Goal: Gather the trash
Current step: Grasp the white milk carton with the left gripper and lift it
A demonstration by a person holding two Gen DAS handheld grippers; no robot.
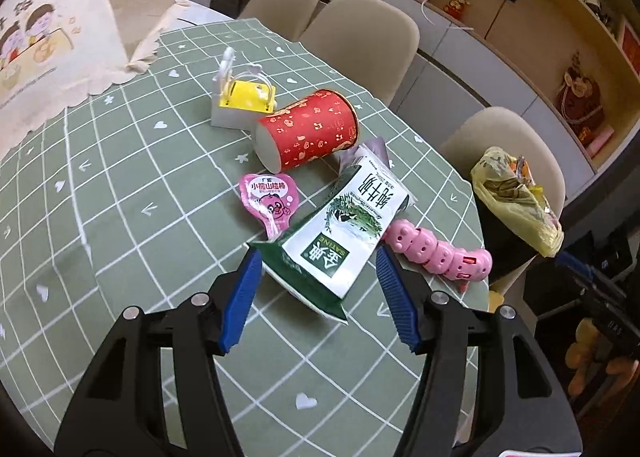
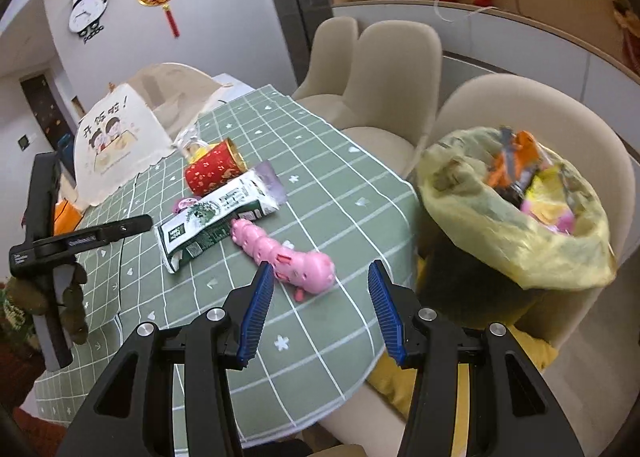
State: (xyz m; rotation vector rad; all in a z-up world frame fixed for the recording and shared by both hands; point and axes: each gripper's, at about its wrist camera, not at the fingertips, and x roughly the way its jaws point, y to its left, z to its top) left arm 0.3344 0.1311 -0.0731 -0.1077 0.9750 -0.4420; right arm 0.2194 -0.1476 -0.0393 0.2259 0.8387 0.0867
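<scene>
My left gripper [image 1: 318, 257] has its jaws apart and holding nothing, just over the near end of the milk pouch [image 1: 344, 225], which lies flat on the green checked table [image 1: 120, 185] and says "SATINE" in white on green. My right gripper [image 2: 320, 281] is also let go and empty, with the pink caterpillar toy [image 2: 288, 253] lying just ahead of it. The red cup [image 1: 308, 129] lies tipped over behind the pouch, and the trash bin [image 2: 516, 217] with its yellow bag stands beside the table.
</scene>
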